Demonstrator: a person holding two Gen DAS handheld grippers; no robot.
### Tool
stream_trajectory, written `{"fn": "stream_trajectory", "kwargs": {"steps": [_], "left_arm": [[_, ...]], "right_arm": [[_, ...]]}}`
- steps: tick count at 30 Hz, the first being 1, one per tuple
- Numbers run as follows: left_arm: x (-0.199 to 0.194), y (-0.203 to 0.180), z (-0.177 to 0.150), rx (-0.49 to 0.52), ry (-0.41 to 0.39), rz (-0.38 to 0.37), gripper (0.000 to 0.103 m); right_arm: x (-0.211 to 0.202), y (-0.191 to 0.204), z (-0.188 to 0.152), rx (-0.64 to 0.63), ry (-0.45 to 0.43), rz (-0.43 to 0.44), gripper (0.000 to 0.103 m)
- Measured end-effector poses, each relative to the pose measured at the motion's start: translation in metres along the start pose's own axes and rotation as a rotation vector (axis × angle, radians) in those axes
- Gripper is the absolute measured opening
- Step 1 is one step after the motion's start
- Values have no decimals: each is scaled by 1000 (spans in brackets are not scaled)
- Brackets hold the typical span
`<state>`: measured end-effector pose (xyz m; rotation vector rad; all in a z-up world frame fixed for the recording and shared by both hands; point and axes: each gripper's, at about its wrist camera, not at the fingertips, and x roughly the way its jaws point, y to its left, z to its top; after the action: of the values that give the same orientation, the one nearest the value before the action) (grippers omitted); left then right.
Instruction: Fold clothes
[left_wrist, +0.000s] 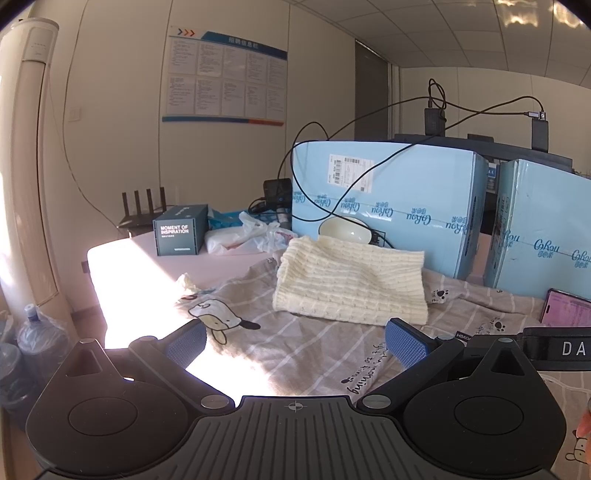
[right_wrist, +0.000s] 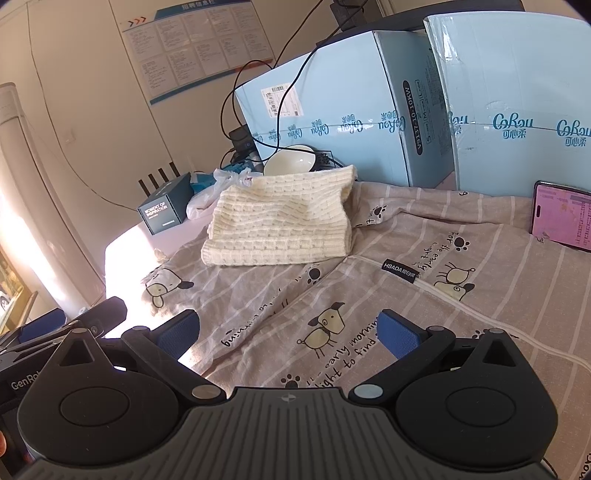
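My left gripper (left_wrist: 295, 341): matte black linkage arms, blue textured pads (left_wrist: 405, 347), silver pivot screws, ribbed grey base with crosshair mark. My right gripper (right_wrist: 288, 332): same build, blue pads (right_wrist: 398, 338), round black hubs, silver screws.

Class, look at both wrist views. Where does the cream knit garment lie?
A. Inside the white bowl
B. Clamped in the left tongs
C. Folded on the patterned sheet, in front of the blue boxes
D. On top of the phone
C: the knit lies folded on the sheet, with the boxes behind it; both the left tongs and right tongs are open and empty.
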<state>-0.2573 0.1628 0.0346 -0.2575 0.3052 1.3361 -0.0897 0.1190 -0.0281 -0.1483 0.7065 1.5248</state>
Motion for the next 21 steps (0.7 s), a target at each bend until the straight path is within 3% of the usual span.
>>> {"fn": "stream_trajectory", "kwargs": {"steps": [21], "left_arm": [[3,0,0,-1,4,-1,103]], "right_arm": [[0,-1,0,2,4,0,103]]}}
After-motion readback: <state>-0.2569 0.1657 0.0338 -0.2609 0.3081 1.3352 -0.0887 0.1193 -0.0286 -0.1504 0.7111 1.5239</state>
